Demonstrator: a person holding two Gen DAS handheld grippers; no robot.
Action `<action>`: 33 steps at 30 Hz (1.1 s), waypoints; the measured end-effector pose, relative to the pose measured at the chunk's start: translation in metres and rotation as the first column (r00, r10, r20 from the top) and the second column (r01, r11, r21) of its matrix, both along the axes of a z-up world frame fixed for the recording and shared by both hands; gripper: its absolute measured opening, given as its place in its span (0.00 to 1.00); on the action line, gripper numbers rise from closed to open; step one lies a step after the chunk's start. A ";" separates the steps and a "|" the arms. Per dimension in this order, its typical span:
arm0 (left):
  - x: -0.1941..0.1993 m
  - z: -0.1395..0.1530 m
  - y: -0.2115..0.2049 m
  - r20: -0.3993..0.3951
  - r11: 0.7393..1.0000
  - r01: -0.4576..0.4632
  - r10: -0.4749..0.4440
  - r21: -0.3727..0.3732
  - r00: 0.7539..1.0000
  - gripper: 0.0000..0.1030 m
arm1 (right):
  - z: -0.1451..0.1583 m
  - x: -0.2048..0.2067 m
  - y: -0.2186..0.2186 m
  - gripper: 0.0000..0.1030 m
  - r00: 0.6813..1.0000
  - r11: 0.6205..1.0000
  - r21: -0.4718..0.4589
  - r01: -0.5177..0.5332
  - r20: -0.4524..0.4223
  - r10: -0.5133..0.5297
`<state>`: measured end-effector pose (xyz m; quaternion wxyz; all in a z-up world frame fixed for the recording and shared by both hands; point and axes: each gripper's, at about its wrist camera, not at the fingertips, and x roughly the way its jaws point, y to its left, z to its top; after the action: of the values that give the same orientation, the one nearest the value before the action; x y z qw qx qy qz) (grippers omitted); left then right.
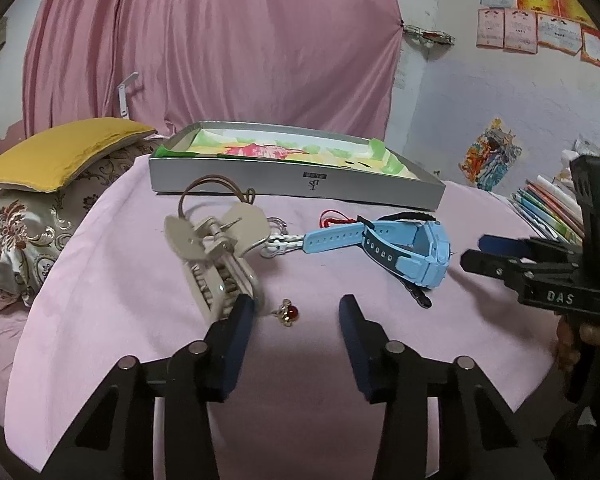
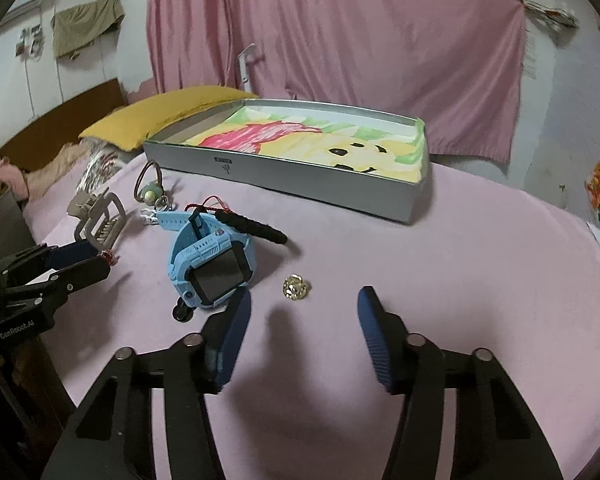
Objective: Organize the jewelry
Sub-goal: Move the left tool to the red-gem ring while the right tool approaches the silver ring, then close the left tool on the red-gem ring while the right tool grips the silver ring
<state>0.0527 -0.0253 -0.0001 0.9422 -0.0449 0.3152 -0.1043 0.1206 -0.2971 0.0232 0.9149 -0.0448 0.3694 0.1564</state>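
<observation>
Jewelry lies loose on the pink-covered bed (image 1: 112,300), near its front edge, none yet in the grey box (image 1: 300,192) farther back.

Left wrist view: your left tool (image 1: 296,316) is part open and empty, the red-stone ring (image 1: 289,314) between its fingers, untouched. The beige hair clip (image 1: 216,264) touches the left finger; closing may drag it along.

Right wrist view: your right tool (image 2: 304,308) stands part open, holding nothing, the gold brooch (image 2: 296,287) just ahead. Its left finger crowds the blue watch (image 2: 210,262); you could nudge it.

The left gripper (image 1: 296,322) hangs with jaws apart above a red-stoned ring (image 1: 289,314), beside a beige hair claw (image 1: 214,264) on the pink sheet (image 1: 120,280).
</observation>
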 end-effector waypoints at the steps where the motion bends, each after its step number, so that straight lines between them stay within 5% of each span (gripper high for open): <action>1: 0.000 0.000 -0.001 -0.002 1.000 0.003 -0.003 0.004 1.000 0.36 | 0.000 0.003 0.001 0.41 1.000 1.000 -0.005 -0.005 -0.005 0.005; 14: 0.012 -0.001 -0.008 -0.046 0.999 0.010 -0.008 0.035 0.999 0.27 | -0.007 0.022 0.013 0.27 0.997 0.997 -0.054 -0.057 -0.063 0.054; 19: 0.014 -0.002 -0.007 -0.044 0.998 -0.004 0.007 0.069 0.999 0.14 | -0.009 0.027 0.014 0.24 0.995 0.997 -0.040 -0.066 -0.078 0.063; 27: 0.012 -0.002 -0.009 -0.033 0.994 0.005 -0.001 0.108 0.999 0.11 | -0.010 0.025 0.018 0.13 0.992 0.994 -0.036 -0.104 -0.075 0.101; 33: 0.004 -0.002 -0.010 -0.016 0.998 0.044 -0.043 0.054 0.999 0.11 | -0.006 0.009 0.013 0.12 0.993 0.995 0.003 -0.104 -0.049 0.104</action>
<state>0.0566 -0.0352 -0.0025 0.9383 -0.0131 0.3257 -0.1157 0.1298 -0.2840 0.0176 0.8962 -0.0597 0.3889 0.2051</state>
